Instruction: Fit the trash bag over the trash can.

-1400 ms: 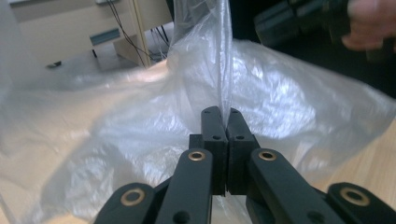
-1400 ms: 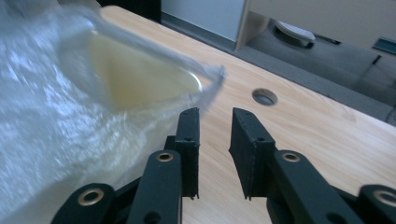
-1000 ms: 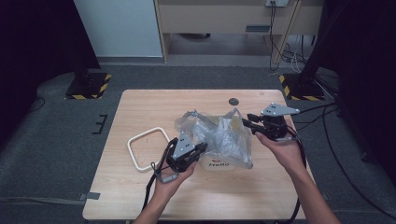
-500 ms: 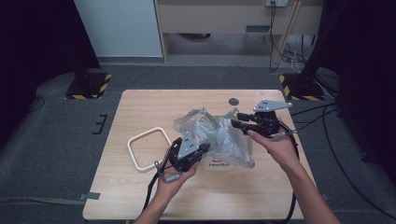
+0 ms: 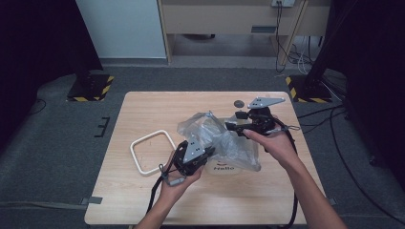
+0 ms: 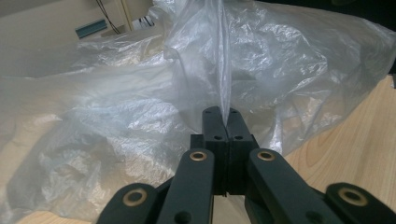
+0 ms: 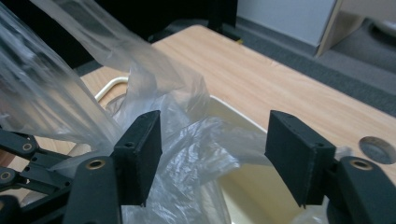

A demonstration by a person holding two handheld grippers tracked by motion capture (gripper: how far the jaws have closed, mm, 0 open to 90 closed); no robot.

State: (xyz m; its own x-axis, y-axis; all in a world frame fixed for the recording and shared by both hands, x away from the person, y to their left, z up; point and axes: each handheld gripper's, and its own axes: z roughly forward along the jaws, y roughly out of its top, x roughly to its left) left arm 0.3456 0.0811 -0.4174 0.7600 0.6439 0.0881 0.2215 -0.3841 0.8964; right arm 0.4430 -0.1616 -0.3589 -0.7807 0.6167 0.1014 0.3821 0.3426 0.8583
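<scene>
A crumpled clear plastic bag (image 5: 224, 143) lies mid-table. My left gripper (image 5: 210, 151) comes at it from the near left. In the left gripper view, that gripper (image 6: 227, 119) is shut on a thin upright fold of the bag (image 6: 140, 93). My right gripper (image 5: 230, 127) points left over the bag's far right side. Its jaws have just been opening, and in the right gripper view it (image 7: 212, 140) stands open with loose bag film (image 7: 60, 93) between and below the fingers, not pinched. A cream rimmed tray (image 7: 243, 191) shows under the film.
A white square frame (image 5: 153, 151) lies flat on the table left of the bag, its rim (image 7: 112, 82) also visible beyond the film. A small dark disc (image 5: 239, 102) sits near the far edge. Black cables trail off the table's near and right edges.
My right gripper has moved left over the bag and its jaws have spread apart. The left gripper has kept still, holding its fold.
</scene>
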